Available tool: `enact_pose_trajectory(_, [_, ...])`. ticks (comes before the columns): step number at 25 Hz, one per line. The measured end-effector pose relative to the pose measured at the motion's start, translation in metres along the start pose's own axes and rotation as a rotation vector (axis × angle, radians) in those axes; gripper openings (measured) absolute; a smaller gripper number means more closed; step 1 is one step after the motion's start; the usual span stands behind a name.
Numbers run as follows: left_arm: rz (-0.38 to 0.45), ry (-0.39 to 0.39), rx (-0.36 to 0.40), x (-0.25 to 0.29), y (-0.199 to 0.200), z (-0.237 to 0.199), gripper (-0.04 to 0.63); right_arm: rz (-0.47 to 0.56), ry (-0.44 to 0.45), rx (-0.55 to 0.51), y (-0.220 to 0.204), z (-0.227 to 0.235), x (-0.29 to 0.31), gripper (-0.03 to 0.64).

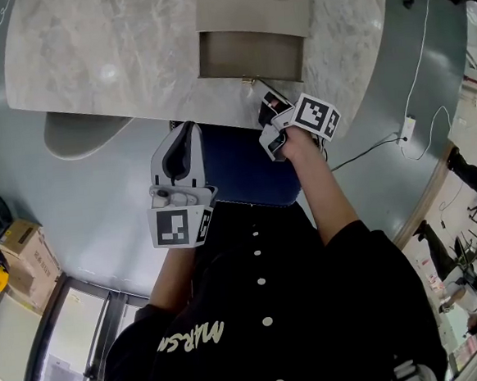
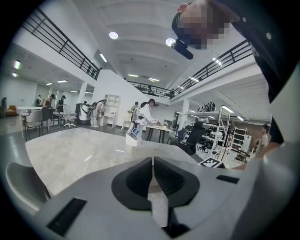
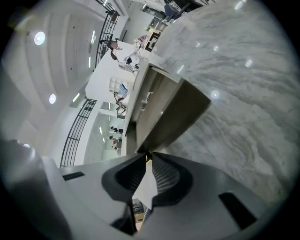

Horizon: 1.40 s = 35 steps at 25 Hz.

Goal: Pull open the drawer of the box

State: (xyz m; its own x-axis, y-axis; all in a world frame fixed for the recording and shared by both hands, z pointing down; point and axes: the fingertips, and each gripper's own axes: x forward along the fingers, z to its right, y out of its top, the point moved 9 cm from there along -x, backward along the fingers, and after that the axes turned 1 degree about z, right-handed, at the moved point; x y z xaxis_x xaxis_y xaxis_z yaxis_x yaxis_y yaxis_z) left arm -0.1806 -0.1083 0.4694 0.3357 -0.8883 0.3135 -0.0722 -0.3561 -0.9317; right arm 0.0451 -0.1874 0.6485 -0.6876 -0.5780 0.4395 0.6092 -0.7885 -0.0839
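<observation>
A beige box (image 1: 248, 4) stands on the marble table (image 1: 112, 47), its drawer (image 1: 248, 55) slid out toward the table's near edge. My right gripper (image 1: 255, 84) is at the drawer's front, shut on the small brass knob (image 3: 149, 153) at its lower edge. In the right gripper view the drawer front (image 3: 173, 112) fills the space just past the right gripper (image 3: 150, 157). My left gripper (image 1: 188, 125) hangs off the table near the person's body, shut on nothing. The left gripper (image 2: 152, 160) looks across the table top (image 2: 84, 154) with its jaws pressed together.
A grey chair (image 1: 78, 132) sits under the table's left side and a blue seat (image 1: 245, 164) lies below the drawer. A white holder with scissors (image 2: 132, 137) stands far across the table. Cardboard boxes (image 1: 25, 252) and a power strip (image 1: 406, 127) lie on the floor.
</observation>
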Motion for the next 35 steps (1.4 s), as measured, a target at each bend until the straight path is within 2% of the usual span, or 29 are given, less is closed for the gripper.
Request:
enact_pose_trajectory(14, [0.004, 0.031, -0.005, -0.01, 0.0, -0.005, 0.021, -0.037, -0.014, 0.023, -0.034, 0.007, -0.023, 0.032])
enact_pose_trajectory(35, [0.007, 0.028, -0.004, -0.01, 0.0, -0.001, 0.021, -0.059, -0.032, 0.028, -0.046, 0.013, -0.031, 0.032])
